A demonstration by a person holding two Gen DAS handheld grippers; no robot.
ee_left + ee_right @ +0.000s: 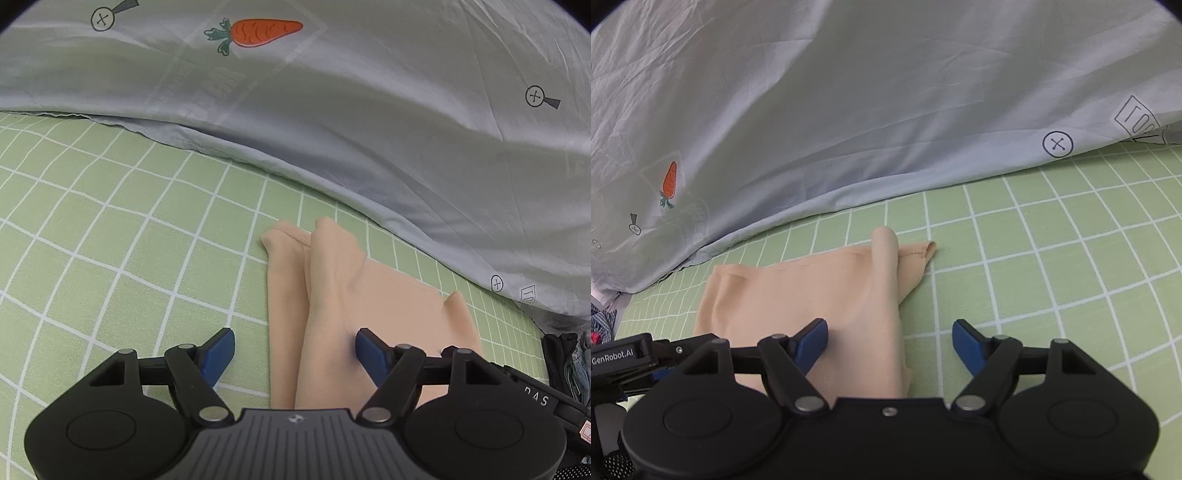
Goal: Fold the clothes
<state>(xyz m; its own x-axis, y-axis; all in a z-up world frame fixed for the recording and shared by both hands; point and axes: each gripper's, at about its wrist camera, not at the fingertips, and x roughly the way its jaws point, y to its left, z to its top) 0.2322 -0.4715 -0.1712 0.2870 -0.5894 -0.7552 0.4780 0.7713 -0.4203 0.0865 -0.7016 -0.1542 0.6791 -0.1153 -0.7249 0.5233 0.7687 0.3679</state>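
A peach-coloured garment (332,295) lies partly folded on the green checked sheet (110,240), with a raised fold along its left side. My left gripper (295,350) is open above its near left edge; the right blue fingertip (371,350) is over the cloth, the left one over the sheet. In the right wrist view the same garment (812,295) lies flat with a rolled fold at its far right corner. My right gripper (890,341) is open above its near right edge, left fingertip (812,341) over the cloth. Neither holds anything.
A pale grey quilt (369,129) with carrot prints is bunched along the far side of the bed, also in the right wrist view (849,110). Dark clothes (565,362) lie at the right edge. The left gripper's body (624,358) shows at the left.
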